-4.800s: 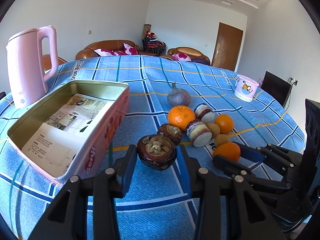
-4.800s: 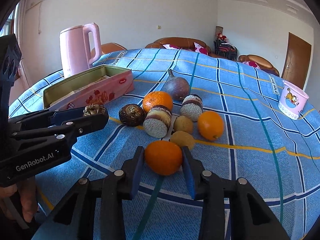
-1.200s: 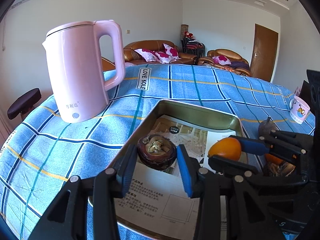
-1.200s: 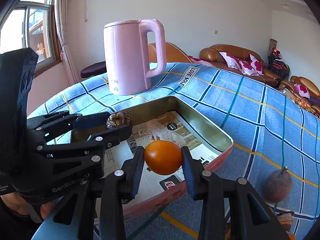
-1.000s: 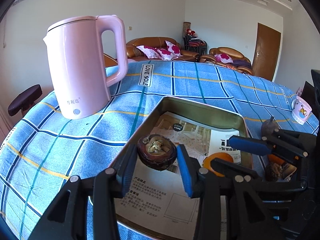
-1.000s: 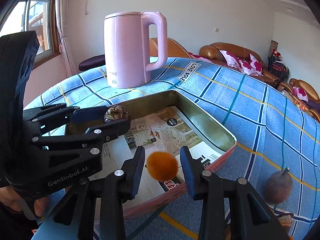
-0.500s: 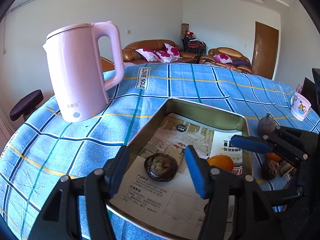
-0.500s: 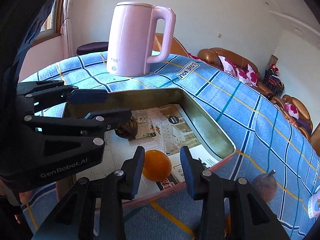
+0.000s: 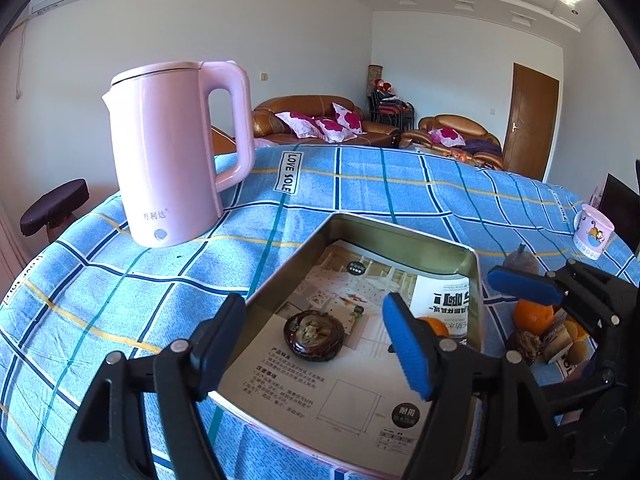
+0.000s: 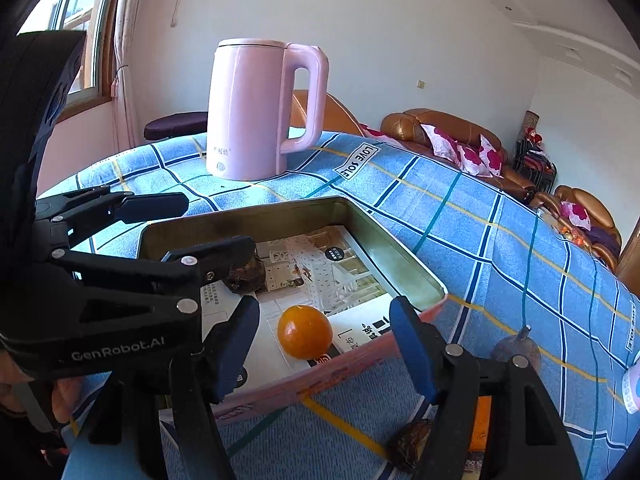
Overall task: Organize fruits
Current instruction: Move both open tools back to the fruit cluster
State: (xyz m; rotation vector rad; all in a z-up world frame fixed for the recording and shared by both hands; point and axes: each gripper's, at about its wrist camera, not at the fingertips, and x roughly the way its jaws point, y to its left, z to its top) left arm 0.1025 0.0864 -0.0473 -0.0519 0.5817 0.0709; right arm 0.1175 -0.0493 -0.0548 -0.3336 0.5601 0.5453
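Observation:
A dark brown mangosteen (image 9: 314, 335) lies on the paper lining of the open metal tin (image 9: 404, 236). My left gripper (image 9: 316, 344) is open and empty, above and around it. An orange (image 10: 305, 332) lies in the tin (image 10: 412, 276) near its pink front wall. My right gripper (image 10: 324, 344) is open and empty, just behind the orange. In the right wrist view the mangosteen (image 10: 245, 276) is partly hidden behind the left gripper's finger. In the left wrist view the orange (image 9: 436, 326) peeks out behind my right finger.
A pink kettle (image 9: 176, 152) stands behind the tin on the blue checked cloth. Several more fruits (image 9: 540, 332) lie to the right of the tin, with a purple pointed fruit (image 10: 516, 350) and a small cartoon cup (image 9: 592, 232) farther right.
Both grippers carried their fruit from the table to the tin, opened and let go. The orange dropped first, then the mangosteen. Both grippers have since opened wider and drawn back slightly.

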